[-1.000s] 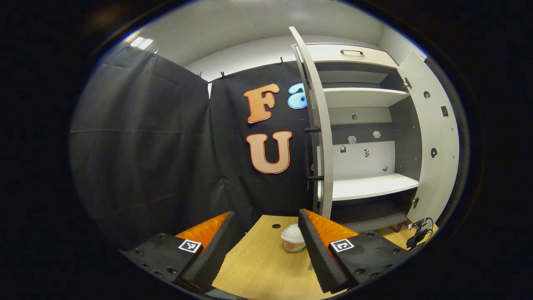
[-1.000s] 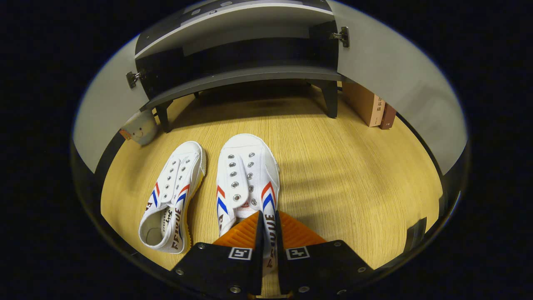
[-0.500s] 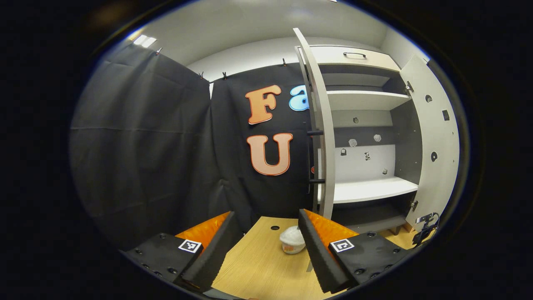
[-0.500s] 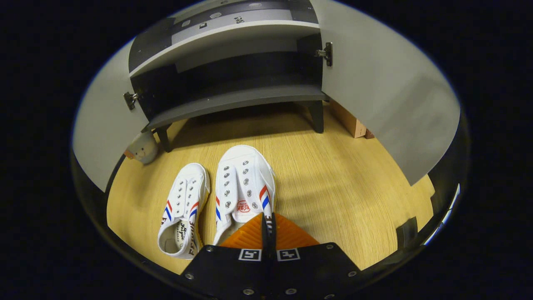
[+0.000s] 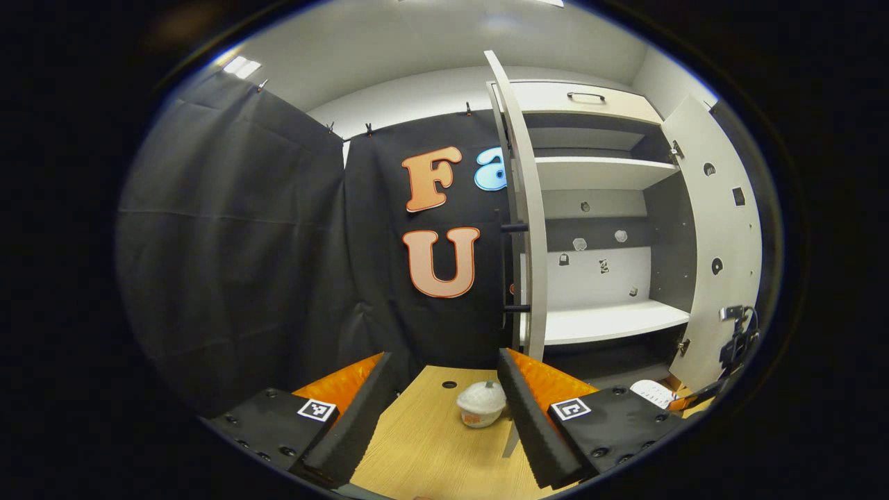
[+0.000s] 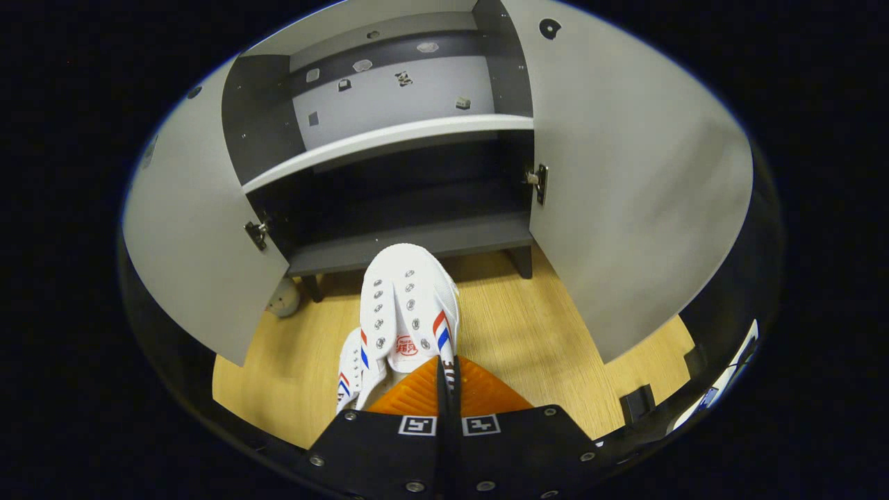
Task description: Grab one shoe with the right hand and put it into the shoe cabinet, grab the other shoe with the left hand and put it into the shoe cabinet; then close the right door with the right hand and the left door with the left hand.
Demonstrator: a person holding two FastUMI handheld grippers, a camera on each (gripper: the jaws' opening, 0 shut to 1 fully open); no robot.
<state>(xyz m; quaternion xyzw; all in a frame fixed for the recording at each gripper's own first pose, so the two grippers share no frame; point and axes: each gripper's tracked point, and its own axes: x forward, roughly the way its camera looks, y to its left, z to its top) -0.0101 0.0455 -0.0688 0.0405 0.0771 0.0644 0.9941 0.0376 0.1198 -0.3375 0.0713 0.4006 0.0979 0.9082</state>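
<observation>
The cabinet stood before you with both doors swung wide, its pale shelf above a dark bottom compartment raised on short legs over the wood floor. In the left gripper view the same cabinet rose tall at the right, a drawer with a dark handle at its top, two pale shelves below it, and the left door seen nearly edge-on. The right door hung open on its hinge, and the left door angled out on the other side.

Your right gripper was clamped on a white shoe at the collar on the shoe's right side, fingers nearly meeting around the fabric. The shoe hung clear of the floor, toe pointed at the bottom compartment, its tip in line with the front edge of that compartment's floor. The second shoe lay on the floor just left of and partly under the held one, only a sliver visible.

Your left gripper hovered with fingers spread wide and nothing between them, low over the floor near the left door. A small round white object sat on the floor beyond its fingers; the same object showed by the cabinet's left leg.
</observation>
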